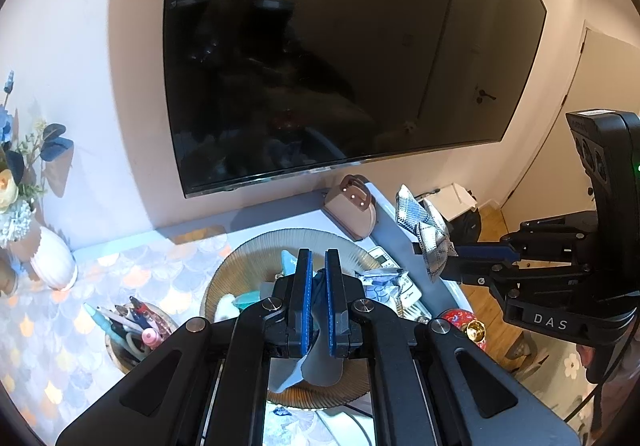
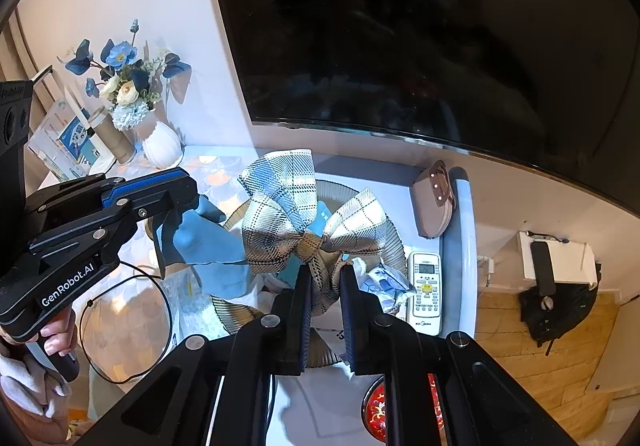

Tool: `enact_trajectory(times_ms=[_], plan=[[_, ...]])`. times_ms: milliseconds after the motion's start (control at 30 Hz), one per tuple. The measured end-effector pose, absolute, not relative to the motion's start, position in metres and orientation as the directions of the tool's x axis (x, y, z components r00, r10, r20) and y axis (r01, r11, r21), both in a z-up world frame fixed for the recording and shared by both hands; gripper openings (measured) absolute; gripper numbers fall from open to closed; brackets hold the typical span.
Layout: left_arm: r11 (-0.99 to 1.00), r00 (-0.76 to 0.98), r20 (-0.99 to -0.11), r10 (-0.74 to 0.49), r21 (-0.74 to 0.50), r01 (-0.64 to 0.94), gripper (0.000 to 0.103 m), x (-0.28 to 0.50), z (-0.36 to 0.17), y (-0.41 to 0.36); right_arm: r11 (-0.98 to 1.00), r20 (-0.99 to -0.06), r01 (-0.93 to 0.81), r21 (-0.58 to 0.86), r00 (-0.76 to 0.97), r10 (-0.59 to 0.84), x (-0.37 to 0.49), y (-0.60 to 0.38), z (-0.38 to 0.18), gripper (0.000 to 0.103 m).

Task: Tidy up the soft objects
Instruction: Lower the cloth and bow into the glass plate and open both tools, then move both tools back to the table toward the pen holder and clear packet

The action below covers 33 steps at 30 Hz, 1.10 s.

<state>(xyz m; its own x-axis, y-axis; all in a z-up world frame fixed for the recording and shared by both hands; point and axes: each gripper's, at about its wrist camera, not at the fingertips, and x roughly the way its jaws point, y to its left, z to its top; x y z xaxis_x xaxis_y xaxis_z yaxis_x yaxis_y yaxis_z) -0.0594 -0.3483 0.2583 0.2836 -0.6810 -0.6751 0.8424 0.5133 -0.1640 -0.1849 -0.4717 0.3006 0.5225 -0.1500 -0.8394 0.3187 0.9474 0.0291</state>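
My left gripper (image 1: 318, 266) is shut on a blue-grey cloth (image 1: 318, 360); in the right wrist view the cloth (image 2: 208, 246) hangs from that gripper (image 2: 188, 185) above the table. My right gripper (image 2: 326, 274) is shut on a plaid bow (image 2: 304, 213) in cream, blue and black, held up over a ribbed round tray (image 2: 384, 238). In the left wrist view the bow (image 1: 424, 230) sticks up from the right gripper (image 1: 440, 254) beyond the tray's (image 1: 248, 258) right side. More soft items lie in the tray, partly hidden.
A white remote (image 2: 427, 288) lies right of the tray, a pink bag (image 2: 434, 201) behind it. A white vase with flowers (image 2: 160, 143) stands at the back left. A pen cup (image 1: 132, 330) stands left of the tray. A large TV (image 1: 340, 45) hangs on the wall. A red tin (image 1: 464, 322) sits at the table's right edge.
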Motion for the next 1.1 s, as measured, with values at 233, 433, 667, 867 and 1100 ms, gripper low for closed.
enact_trajectory(times_ms=[233, 433, 667, 867, 1100], plan=[[0.513, 0.286, -0.674, -0.681, -0.161, 0.843, 0.003, -0.061, 0.260, -0.349, 0.949, -0.840, 0.315, 0.029, 0.522, -0.148, -0.186, -0.470, 0.301, 0.013], [0.529, 0.316, -0.679, -0.662, -0.125, 0.840, 0.003, -0.063, 0.260, -0.352, 0.949, -0.840, 0.315, 0.031, 0.522, -0.146, -0.187, -0.470, 0.301, 0.013], [0.544, 0.329, -0.684, -0.651, -0.117, 0.831, 0.007, -0.063, 0.259, -0.357, 0.951, -0.844, 0.306, 0.039, 0.520, -0.133, -0.186, -0.473, 0.298, 0.013], [0.585, 0.363, -0.689, -0.627, -0.109, 0.804, 0.033, -0.056, 0.259, -0.354, 0.945, -0.830, 0.312, 0.095, 0.550, -0.098, -0.184, -0.481, 0.299, 0.056], [0.646, 0.425, -0.662, -0.618, -0.118, 0.754, 0.070, -0.047, 0.267, -0.330, 0.934, -0.800, 0.310, 0.178, 0.599, -0.047, -0.184, -0.488, 0.307, 0.057]])
